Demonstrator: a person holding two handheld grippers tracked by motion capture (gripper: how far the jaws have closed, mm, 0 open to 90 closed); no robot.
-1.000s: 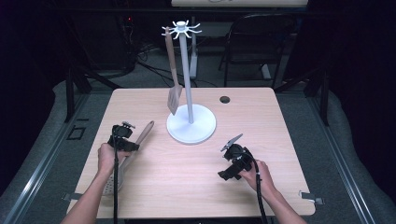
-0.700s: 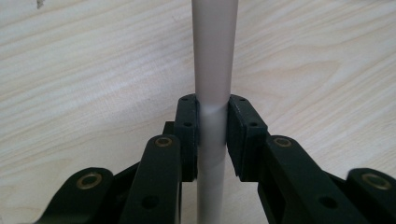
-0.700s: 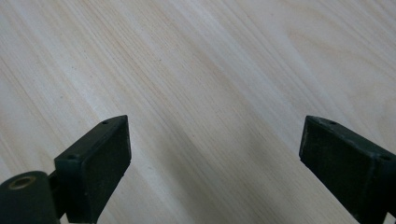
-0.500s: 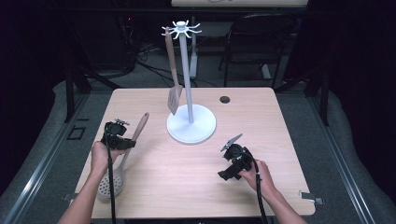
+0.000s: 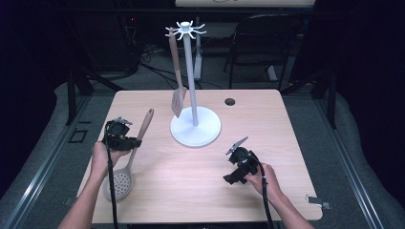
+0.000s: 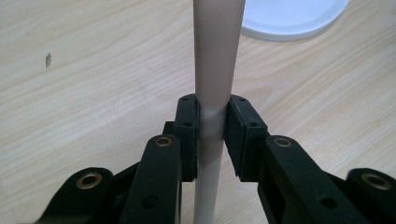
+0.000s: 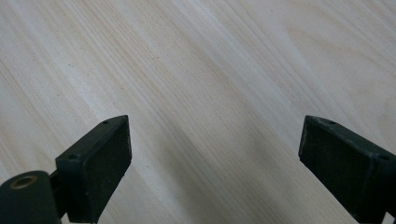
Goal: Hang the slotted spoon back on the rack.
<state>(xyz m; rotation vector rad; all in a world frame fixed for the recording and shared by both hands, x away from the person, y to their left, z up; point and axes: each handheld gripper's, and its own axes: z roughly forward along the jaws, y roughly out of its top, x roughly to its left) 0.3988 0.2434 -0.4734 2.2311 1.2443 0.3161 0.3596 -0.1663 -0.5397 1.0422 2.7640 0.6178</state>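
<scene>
A slotted spoon [image 5: 133, 150] with a pale head and a wooden handle is tilted up at the table's left, its head low near the front edge. My left gripper [image 5: 125, 141] is shut on its handle; in the left gripper view the pads press the beige handle [image 6: 215, 56] from both sides. A white utensil stand [image 5: 195, 125] rises at the table's middle, with a wooden spatula [image 5: 176, 83] hanging from its top hooks. At the front right my right gripper [image 5: 239, 157] rests open over bare wood, nothing between its fingers [image 7: 95, 168].
A small dark round hole [image 5: 230, 101] sits in the light wooden table [image 5: 205, 186] at the back right. A black chair [image 5: 260, 45] and cables stand on the floor behind the table. The stand's round base [image 6: 294, 18] lies just ahead of the left gripper.
My left gripper has risen with the spoon's handle, so the spoon now tilts up more steeply with its head trailing low. The right gripper has stayed where it was.
</scene>
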